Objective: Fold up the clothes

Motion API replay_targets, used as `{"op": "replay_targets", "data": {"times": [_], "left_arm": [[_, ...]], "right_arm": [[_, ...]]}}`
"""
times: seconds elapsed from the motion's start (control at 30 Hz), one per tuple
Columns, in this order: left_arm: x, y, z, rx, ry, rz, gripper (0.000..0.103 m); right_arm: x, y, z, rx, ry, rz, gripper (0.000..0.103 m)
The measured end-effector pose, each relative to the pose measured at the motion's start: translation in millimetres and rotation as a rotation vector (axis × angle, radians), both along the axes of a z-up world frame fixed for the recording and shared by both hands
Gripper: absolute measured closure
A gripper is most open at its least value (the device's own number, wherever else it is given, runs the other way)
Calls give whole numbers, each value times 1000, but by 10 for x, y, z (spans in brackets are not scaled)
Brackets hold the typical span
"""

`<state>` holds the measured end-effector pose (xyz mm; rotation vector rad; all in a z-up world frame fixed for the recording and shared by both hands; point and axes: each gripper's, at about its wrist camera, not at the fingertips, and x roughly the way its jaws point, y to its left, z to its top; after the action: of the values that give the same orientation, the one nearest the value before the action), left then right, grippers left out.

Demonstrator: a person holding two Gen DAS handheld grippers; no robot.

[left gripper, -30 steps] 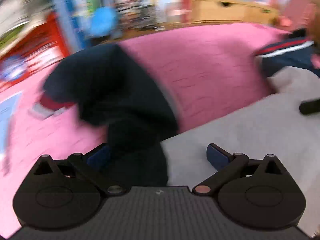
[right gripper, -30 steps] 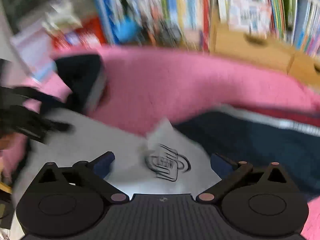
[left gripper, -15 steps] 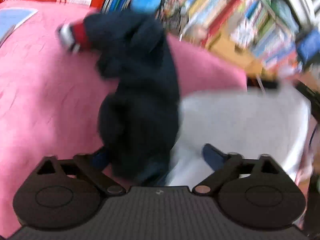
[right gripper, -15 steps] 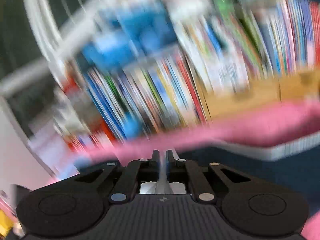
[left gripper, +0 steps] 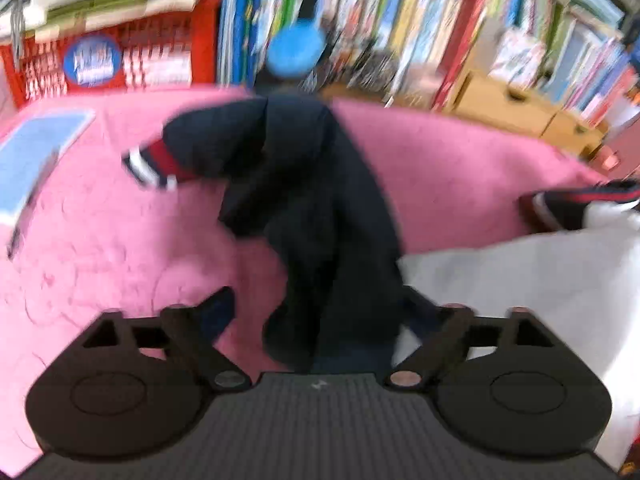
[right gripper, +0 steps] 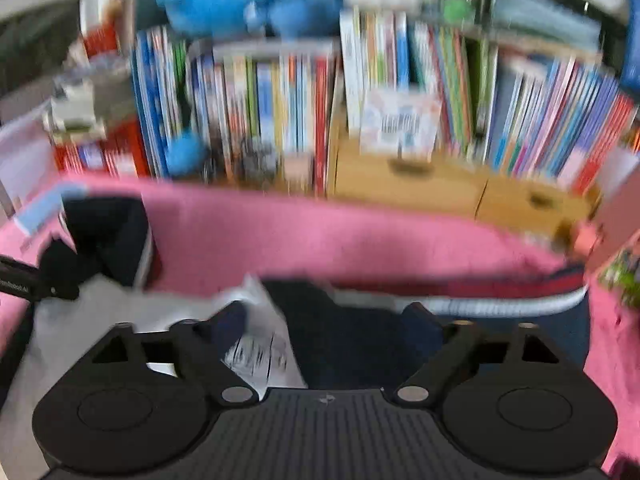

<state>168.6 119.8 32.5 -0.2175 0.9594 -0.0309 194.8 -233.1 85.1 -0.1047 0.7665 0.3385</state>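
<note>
On the pink-covered worktop point(left gripper: 100, 248) a navy garment with red-and-white striped cuffs lies beside and partly under a white garment point(left gripper: 520, 280). In the left wrist view the left gripper point(left gripper: 320, 316) has its fingers spread wide; they have just been opening, and the navy sleeve point(left gripper: 320, 208) runs between them toward the far edge without either pad clearly pressing it. The right gripper point(right gripper: 324, 320) is likewise released, its jaws having just sprung apart, with dark cloth and a printed corner of the white garment below them, nothing gripped.

The risk: the bunched sleeve, let go while crumpled, may stay twisted, so any fold over it would come out lumpy. A closing grip could also catch both garments at once where they overlap.

Only the left view shows the sleeve's striped cuff point(left gripper: 152, 166) lying toward the worktop's left side. Only the right view shows the striped hem point(right gripper: 480, 292) and the black print point(right gripper: 256, 354).
</note>
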Motion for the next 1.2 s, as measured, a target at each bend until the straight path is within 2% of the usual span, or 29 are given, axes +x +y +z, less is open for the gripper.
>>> {"op": "replay_targets", "data": {"times": [0.03, 0.07, 0.1, 0.13, 0.2, 0.27, 0.3, 0.37, 0.43, 0.47, 0.57, 0.63, 0.77, 0.83, 0.9, 0.97, 1.07, 1.2], "left_arm": [[77, -32, -76, -18, 11, 4, 16], [186, -100, -118, -11, -3, 15, 13], [313, -179, -125, 2, -11, 16, 60], [465, -242, -62, -3, -11, 22, 84], [716, -241, 139, -123, -35, 90, 97], [774, -180, 519, -268, -154, 112, 99], [665, -168, 752, -281, -249, 92, 99], [326, -131, 1186, -254, -444, 26, 99], [-92, -7, 1429, -232, -568, -40, 99], [-269, 76, 1444, -232, -589, -62, 99], [-610, 315, 1261, -240, -545, -100, 98], [-765, 422, 1025, -198, -466, -90, 98], [-939, 585, 540, -71, -270, -17, 95], [-1036, 705, 410, -47, -211, 7, 90], [-1128, 818, 329, -33, -169, 23, 85], [-1182, 887, 282, -42, -151, 15, 83], [-1262, 878, 248, -34, -117, -37, 80], [-1371, 735, 254, 38, -61, -134, 69]], "right_arm": [[61, 0, -87, 42, 51, 3, 0], [135, 2, -145, 90, 93, 1, 0], [222, 12, -179, 138, 131, -6, 0], [312, 26, -208, 183, 170, -14, 0], [452, 78, -232, 197, 184, -38, 1], [477, 69, -193, 190, 153, -62, 4], [448, 25, -151, 201, 125, -63, 4], [371, -97, -57, 241, 58, -50, 3], [301, -194, 48, 270, -15, -30, 1], [276, -220, 104, 277, -52, -20, 0], [298, -163, 204, 285, -137, 59, 0], [430, 82, 98, 220, -92, 138, 0], [541, 690, -355, -46, 58, 220, 2], [444, 853, -550, -111, 122, 286, 13], [256, 841, -613, -145, 121, 321, 39], [14, 771, -631, -177, 101, 357, 51], [-405, 708, -613, -270, 62, 447, 53], [-860, 653, -689, -393, 34, 541, 52]]}}
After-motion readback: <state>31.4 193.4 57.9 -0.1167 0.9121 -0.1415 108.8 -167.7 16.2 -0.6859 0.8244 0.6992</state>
